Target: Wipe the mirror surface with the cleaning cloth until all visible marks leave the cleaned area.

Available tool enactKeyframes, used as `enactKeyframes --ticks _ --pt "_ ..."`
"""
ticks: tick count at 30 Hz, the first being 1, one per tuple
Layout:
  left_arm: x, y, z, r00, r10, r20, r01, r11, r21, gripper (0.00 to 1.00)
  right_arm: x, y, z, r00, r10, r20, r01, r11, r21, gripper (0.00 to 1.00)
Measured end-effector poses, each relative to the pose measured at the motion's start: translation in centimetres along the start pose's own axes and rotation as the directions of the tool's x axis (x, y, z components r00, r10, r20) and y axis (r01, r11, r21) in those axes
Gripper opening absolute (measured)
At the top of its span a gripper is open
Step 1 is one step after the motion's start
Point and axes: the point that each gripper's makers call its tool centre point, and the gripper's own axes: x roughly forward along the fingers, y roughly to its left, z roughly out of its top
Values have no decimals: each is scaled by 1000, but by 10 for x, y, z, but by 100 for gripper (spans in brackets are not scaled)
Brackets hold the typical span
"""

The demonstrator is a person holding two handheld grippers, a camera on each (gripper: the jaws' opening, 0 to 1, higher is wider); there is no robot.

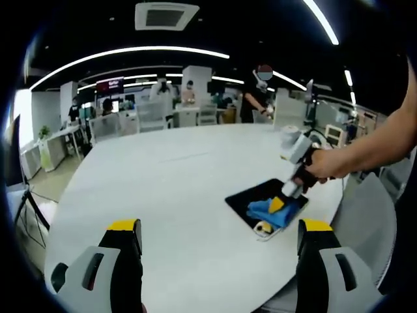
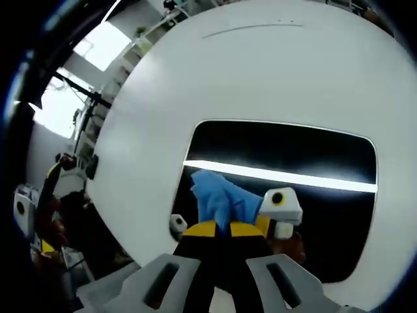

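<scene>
Mirror [image 1: 259,201] lies flat on the white round worktop [image 1: 176,189], near the edge on the person's right; a dark rounded rectangle. In the right gripper view the mirror [image 2: 293,156] reflects a bright ceiling light strip across its width.

Cloth [image 1: 268,212], blue and bunched, sits on the mirror's near part. Right tool [image 1: 279,206] comes down on it from above at a slant, yellow tips pressed into the fabric. A hand [image 1: 322,166] grips the tool's body; the forearm reaches in from the right edge of the left gripper view, wrist bent downward toward the worktop.

Right gripper view: right tool [image 2: 226,228] with jaws drawn narrow, yellow tips nearly together and clamped on the cloth [image 2: 218,199], which bulges out ahead of the tips and rests on the glass. Just beside the tips the glass shows the tool's own reflection, a white block with a dark round spot.

Left tool [image 1: 221,231]: jaws wide apart, nothing between them, held above the worktop's near edge, well apart from the mirror and pointing across the worktop.

Background: office desks, chairs and several standing people beyond the far side of the worktop; curved ceiling light strips overhead.
</scene>
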Motion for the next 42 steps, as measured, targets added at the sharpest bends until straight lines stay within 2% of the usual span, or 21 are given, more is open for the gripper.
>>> enactKeyframes --ticks 6,10,16,26,31,36,39,42 --pt "0 -3 -3 1000 -14 -1 14 1000 4 100 2 -1 2 1000 -1 -5 1 1000 -3 0" --pt "6 4 -5 1000 -29 -8 29 1000 9 100 2 -2 2 1000 6 4 -6 1000 13 0" --pt "9 4 3 999 -40 13 40 999 4 100 1 0 0 1000 -19 7 19 1000 -4 0" --pt "19 6 -13 998 -57 8 57 998 -17 100 -1 5 -2 999 -35 20 36 999 -25 0" --pt "17 1 -11 998 -55 5 55 998 -7 100 0 7 -6 1000 -21 -5 21 1000 1 0" --pt "16 7 -14 999 -50 -18 51 999 4 100 1 11 -16 1000 -7 -9 7 1000 3 0" --pt "18 6 -8 999 -50 -8 50 999 3 100 0 12 -20 1000 3 -17 -3 1000 9 0" --pt "23 4 -10 998 -60 -19 60 998 16 100 0 12 -20 1000 11 -19 -11 1000 14 0"
